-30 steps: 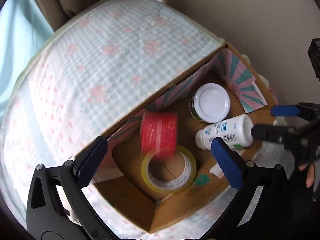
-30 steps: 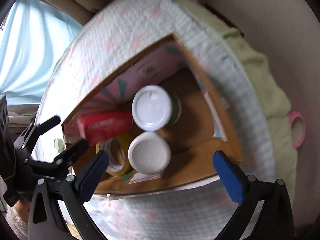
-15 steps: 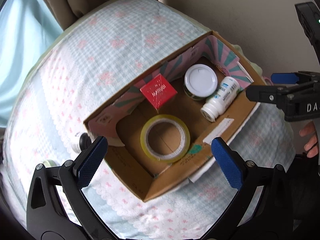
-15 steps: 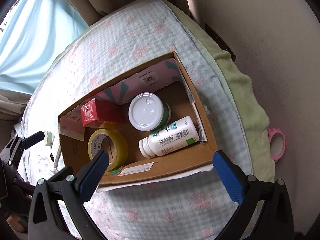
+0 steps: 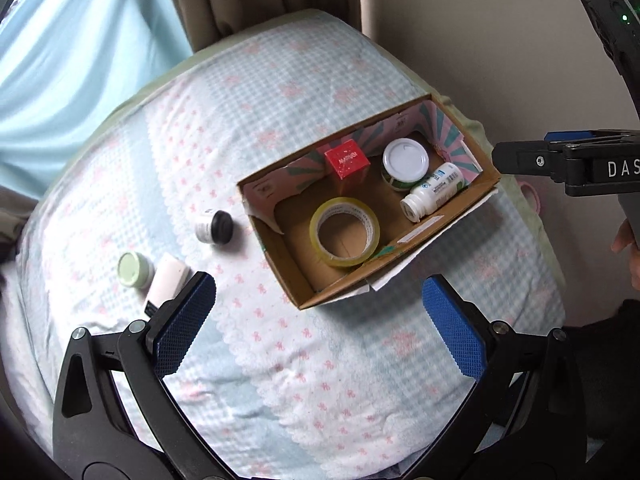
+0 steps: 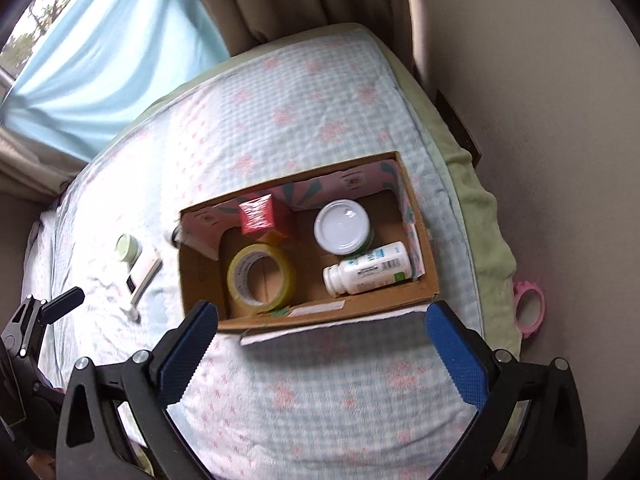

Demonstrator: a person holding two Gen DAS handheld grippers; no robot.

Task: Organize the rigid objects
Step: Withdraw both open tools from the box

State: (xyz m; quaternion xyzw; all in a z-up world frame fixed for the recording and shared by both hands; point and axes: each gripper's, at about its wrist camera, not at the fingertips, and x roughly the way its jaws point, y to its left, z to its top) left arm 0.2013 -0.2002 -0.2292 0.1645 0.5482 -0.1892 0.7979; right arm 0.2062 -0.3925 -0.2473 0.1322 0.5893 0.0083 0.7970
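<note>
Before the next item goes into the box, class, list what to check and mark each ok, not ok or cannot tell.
1. Left hand-held gripper open, empty: ok.
2. Right hand-held gripper open, empty: ok.
3. Free floor space in box: ok.
4. All items boxed: not ok; black-capped jar, green jar, white tube lie on the bed.
5. Bottle upright: not ok, on its side.

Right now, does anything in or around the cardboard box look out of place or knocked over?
Yes. In the cardboard box, the white pill bottle lies on its side against the upright white-lidded jar. Outside, left of the box, a black-capped jar, a green-lidded jar and a white tube sit loose on the bedspread.
</note>
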